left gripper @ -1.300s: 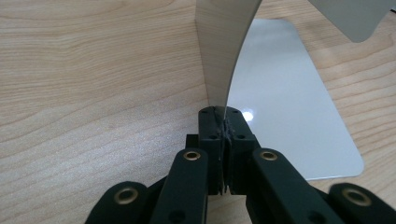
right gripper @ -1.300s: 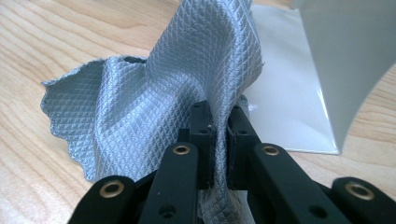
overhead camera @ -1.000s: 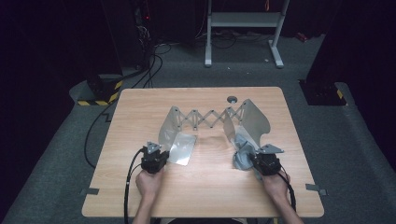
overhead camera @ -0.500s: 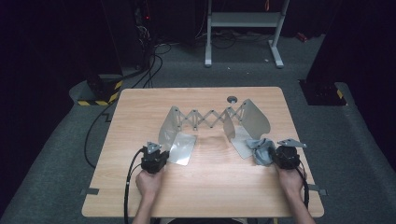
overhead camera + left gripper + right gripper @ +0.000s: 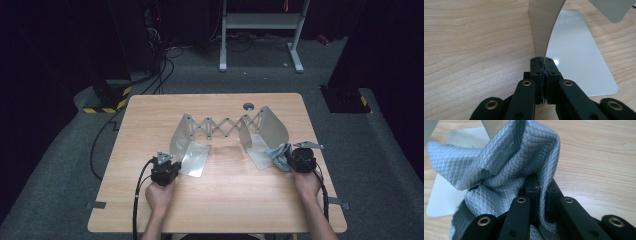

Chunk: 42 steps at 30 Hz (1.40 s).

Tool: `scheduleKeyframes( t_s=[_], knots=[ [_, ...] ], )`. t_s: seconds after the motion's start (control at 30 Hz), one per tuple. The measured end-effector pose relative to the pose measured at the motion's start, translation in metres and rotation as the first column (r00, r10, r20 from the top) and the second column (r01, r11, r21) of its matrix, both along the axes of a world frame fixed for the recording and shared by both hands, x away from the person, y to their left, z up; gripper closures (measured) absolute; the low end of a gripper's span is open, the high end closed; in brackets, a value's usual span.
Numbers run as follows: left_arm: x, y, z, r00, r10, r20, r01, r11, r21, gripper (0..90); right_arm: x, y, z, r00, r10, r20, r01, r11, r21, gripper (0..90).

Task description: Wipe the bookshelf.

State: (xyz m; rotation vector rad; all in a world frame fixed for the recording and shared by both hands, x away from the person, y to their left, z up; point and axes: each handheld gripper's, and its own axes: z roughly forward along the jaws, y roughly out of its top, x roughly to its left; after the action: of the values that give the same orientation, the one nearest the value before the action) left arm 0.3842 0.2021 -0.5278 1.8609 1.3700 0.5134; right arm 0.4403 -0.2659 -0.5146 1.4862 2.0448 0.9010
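Over the bench (image 5: 215,210) from the high view: a metal expanding bookend rack (image 5: 220,127) sits in the middle of the frame, its scissor lattice stretched between two curved upright plates, each with a flat foot plate lying on the wood.

Lower left of that frame, the left gripper (image 5: 166,169) sits at the near corner of the left foot plate (image 5: 194,159), a hand behind it and its cable trailing down towards the bottom edge. In the left gripper view, the fingers (image 5: 536,75) are clenched tight on the thin lower edge of the left upright plate (image 5: 544,27), which rises straight up out of the pinch towards the top of the frame. The shiny foot plate (image 5: 579,55) spreads out to the right of centre, flat on the bench.

Right of centre in the high view, the right gripper (image 5: 295,159) is at the outer edge of the right foot plate (image 5: 260,155), and a grey cloth (image 5: 280,152) is bunched just left of it, touching that foot plate. The right upright plate (image 5: 272,125) stands just behind.

In the right gripper view, the fingers (image 5: 531,192) are closed on a fold of that quilted grey cloth (image 5: 506,157). The fabric billows up and to the left of the pinch, draping over the left finger and covering part of the pale foot plate (image 5: 441,197) at the left edge of the frame. Bare bench wood fills the right side.
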Motion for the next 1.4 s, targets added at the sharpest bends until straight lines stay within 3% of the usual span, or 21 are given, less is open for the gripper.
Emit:
scheduleKeyframes(
  t_s=[0.33,0.43,0.8,1.03,1.4],
  knots=[
    [0.000,0.000,0.000,1.0000,0.000,-0.003,0.000,1.0000,-0.004,87.5,-0.010,0.018,0.001,0.9950,0.098,-0.019,-0.099,0.9951,-0.010,84.8],
    [0.000,0.000,0.000,1.0000,0.000,-0.002,0.000,1.0000,-0.005,87.5,-0.011,0.018,0.002,0.9954,0.095,-0.012,-0.095,0.9955,0.007,84.8],
    [0.000,0.000,0.000,1.0000,0.000,-0.003,0.000,1.0000,-0.004,87.5,-0.011,0.012,0.033,0.9910,0.082,0.106,-0.090,0.9933,0.072,84.8],
    [0.000,0.000,0.000,1.0000,0.000,-0.003,0.000,1.0000,-0.004,87.5,-0.017,0.009,0.053,0.9815,0.093,0.168,-0.111,0.9883,0.105,84.8],
    [0.000,0.000,0.000,1.0000,0.000,-0.001,0.000,1.0000,-0.002,87.4,-0.024,0.009,0.078,0.9642,0.104,0.244,-0.133,0.9856,0.105,84.8]
  ],
)
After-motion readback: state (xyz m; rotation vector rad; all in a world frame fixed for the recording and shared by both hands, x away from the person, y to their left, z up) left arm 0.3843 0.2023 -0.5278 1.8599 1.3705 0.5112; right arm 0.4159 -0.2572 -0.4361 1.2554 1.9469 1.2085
